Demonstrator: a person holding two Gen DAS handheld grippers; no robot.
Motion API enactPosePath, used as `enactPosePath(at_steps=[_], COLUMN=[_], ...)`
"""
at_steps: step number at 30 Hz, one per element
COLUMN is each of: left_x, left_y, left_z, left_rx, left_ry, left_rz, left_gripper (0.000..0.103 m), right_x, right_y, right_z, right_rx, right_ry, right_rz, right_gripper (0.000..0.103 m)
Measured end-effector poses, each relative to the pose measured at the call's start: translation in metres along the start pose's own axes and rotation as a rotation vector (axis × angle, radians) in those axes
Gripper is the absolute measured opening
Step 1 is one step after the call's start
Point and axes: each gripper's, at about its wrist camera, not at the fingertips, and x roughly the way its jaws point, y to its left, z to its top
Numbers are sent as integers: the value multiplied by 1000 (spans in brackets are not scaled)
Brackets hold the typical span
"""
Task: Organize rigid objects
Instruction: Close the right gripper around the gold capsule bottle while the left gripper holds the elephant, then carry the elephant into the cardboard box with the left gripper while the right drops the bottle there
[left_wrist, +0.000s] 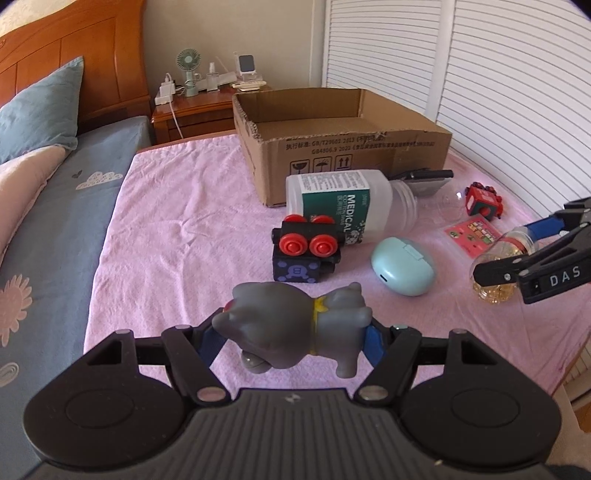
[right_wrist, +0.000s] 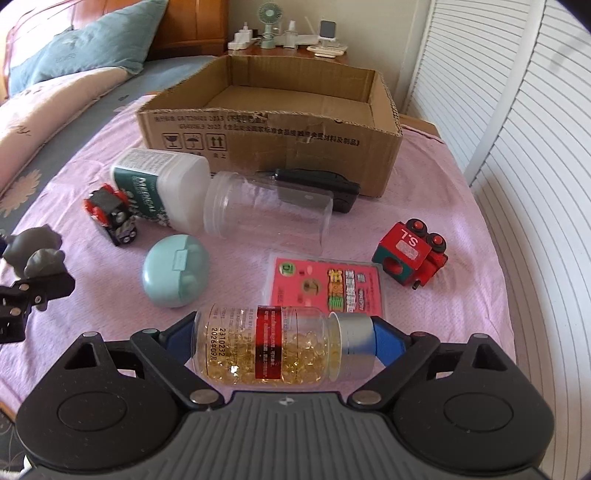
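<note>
Between your left gripper's (left_wrist: 295, 332) fingers, in the left wrist view, a grey animal figure (left_wrist: 295, 325) lies crosswise, clamped head to tail by the blue pads, well short of the cardboard box (left_wrist: 343, 144) standing open at the far side of the pink cloth (left_wrist: 177, 221). Just in front of the box lies a white medical bottle (left_wrist: 340, 201) on its side, with a black toy cart with red wheels (left_wrist: 306, 253) touching its near side and a mint-green case (left_wrist: 402, 266) right of the cart. Your right gripper (left_wrist: 517, 258) shows at the right edge, closed on a capsule bottle (left_wrist: 498, 266).

Across your right gripper's (right_wrist: 282, 347) fingers, in the right wrist view, that capsule bottle (right_wrist: 273, 347) lies sideways, silver cap to the right, gripped end to end. Nearer you than the box (right_wrist: 273, 129) lie a clear jar (right_wrist: 273, 210), a pink packet (right_wrist: 328, 288) and a red toy block (right_wrist: 410, 254). Your left gripper (right_wrist: 22, 295) holds the grey figure (right_wrist: 33, 254) at the left edge.
</note>
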Motion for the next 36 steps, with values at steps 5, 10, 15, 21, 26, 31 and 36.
enactPosePath(at_steps=[5,10,15,21,26,31,36], left_x=[-12,-17,-14,17,61,91,82], left_y=[-1,-7,-15,-27,-27,-20,-15], left_z=[16,49,94,145,172,182,179], left_rx=[28,66,98,142,115,63,69], left_ry=[-4,-44,-95,-133,-95,-103,-146], left_rz=[-31,-41,-75,-55,-30,16,53], left_gripper=[71,72,72,72,72,83,95], right_x=[-19,-30,-37,-35,-29,-20,-14], right_y=[-6,-17,-28,-42,-51,-55,-56], right_z=[2,18,41,72,91,102,107], right_rx=[-36,-35,-35,-31,-30,-25,-19], right_ry=[-40,-70,-119,-174,-199,-196,-191], right_rz=[16,52,64,70,62,60,63], right_gripper=[96,96,96,96,96,96,96])
